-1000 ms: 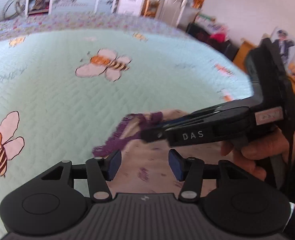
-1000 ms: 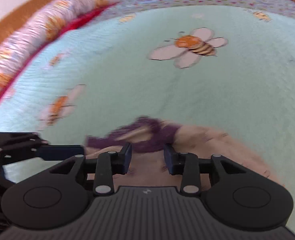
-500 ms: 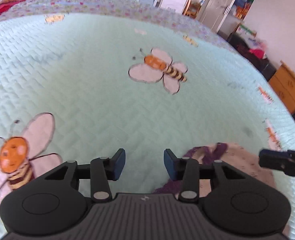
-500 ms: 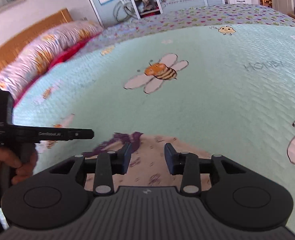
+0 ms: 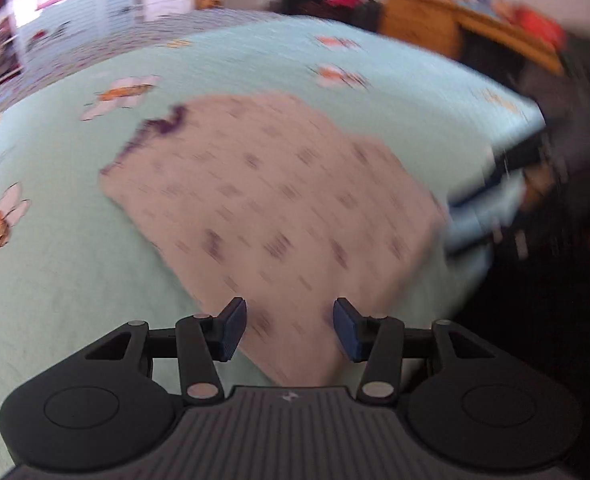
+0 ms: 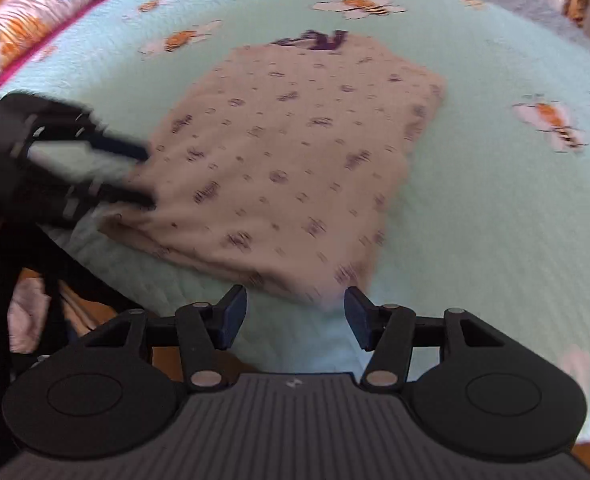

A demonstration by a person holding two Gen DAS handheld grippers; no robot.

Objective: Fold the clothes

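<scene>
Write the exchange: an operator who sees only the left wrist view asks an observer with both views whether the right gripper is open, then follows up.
Observer: Yes. In its own view the right gripper is open, with its jaws wide apart and nothing held.
Operator: Where is it relative to the garment?
Observer: The garment has its near corner just ahead of that gripper, not gripped.
Operator: How does my left gripper look from that side?
Observer: The left gripper is open, with its tips at the garment's side edge.
</scene>
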